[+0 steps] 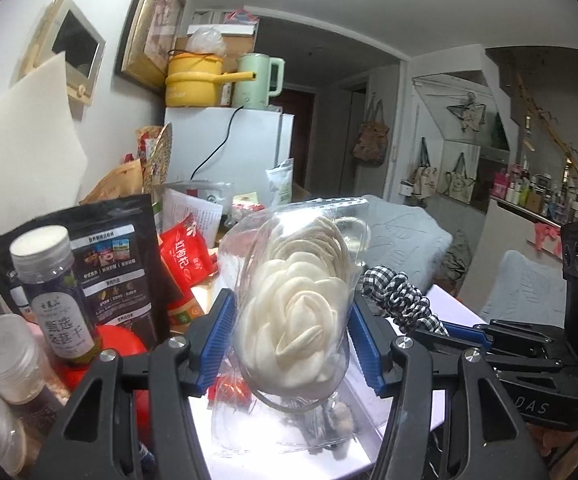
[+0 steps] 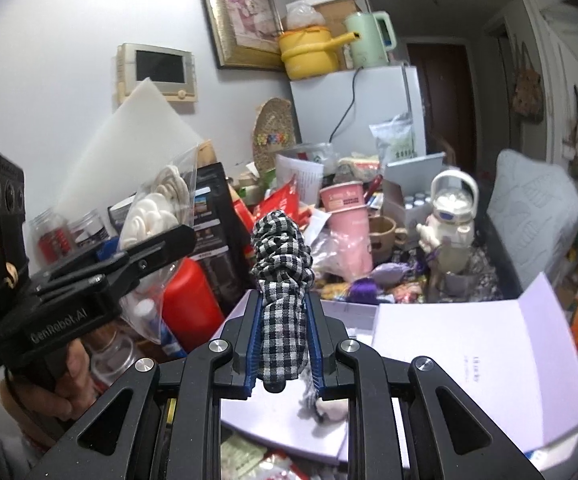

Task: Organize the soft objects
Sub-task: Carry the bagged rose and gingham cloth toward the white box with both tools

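Note:
My left gripper (image 1: 291,316) is shut on a clear plastic bag (image 1: 289,308) that holds a cream rose-shaped soft piece and coiled rope; its blue pads (image 1: 219,340) press the bag from both sides. In the right wrist view the same bag (image 2: 153,216) shows at the left, held by the left gripper (image 2: 153,252) in a person's hand (image 2: 49,380). My right gripper (image 2: 285,320) is shut on a black-and-white checked fabric bundle (image 2: 281,264), which stands upright between the pads. That bundle (image 1: 397,292) and the right gripper (image 1: 469,332) appear at the right of the left wrist view.
A cluttered table lies ahead: a black pouch (image 1: 121,264), jars (image 1: 49,292), a red container (image 2: 193,308), pink cups (image 2: 349,220), a white figure bottle (image 2: 449,220). A white open box (image 2: 469,360) sits below right. A white fridge (image 2: 357,112) carries a yellow pot and green kettle.

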A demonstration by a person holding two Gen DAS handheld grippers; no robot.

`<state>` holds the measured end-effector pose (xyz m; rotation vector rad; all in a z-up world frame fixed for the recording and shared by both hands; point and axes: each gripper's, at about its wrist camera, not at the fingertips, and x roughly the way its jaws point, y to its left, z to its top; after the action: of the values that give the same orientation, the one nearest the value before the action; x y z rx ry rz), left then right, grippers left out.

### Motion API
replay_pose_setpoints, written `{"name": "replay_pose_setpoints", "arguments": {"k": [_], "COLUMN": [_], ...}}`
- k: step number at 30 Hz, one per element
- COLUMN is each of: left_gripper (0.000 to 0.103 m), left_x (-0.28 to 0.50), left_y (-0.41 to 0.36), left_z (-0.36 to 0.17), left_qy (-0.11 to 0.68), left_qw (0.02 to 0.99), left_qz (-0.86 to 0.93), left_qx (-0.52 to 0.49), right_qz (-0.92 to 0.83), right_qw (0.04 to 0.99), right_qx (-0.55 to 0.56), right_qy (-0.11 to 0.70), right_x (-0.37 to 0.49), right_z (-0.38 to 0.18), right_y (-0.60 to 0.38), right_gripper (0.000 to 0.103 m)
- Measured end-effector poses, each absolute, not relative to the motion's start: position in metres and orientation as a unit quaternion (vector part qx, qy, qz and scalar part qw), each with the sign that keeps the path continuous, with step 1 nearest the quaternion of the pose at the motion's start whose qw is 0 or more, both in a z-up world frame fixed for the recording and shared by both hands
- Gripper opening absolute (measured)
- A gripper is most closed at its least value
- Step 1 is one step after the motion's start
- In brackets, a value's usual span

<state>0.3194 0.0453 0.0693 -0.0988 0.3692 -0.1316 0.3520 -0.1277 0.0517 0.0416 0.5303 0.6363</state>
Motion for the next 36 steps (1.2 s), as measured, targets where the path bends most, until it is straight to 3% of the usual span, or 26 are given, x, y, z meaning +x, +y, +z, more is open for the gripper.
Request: {"name": "replay_pose_setpoints", "arguments": {"k": [36], "left_gripper": [0.056], "left_x": [0.415], "left_y": [0.057], "left_z": [-0.045], "left_qy": [0.351], "left_qw": [0.936], "left_qz": [-0.006], "left_qx": [-0.018], "right_qz": [0.199], "right_qw": [0.892], "right_qx": [-0.031], "right_qy": [0.404], "right_x": [0.444], "right_z": [-0.063], "right_y": [-0.095], "right_gripper": [0.020]}}
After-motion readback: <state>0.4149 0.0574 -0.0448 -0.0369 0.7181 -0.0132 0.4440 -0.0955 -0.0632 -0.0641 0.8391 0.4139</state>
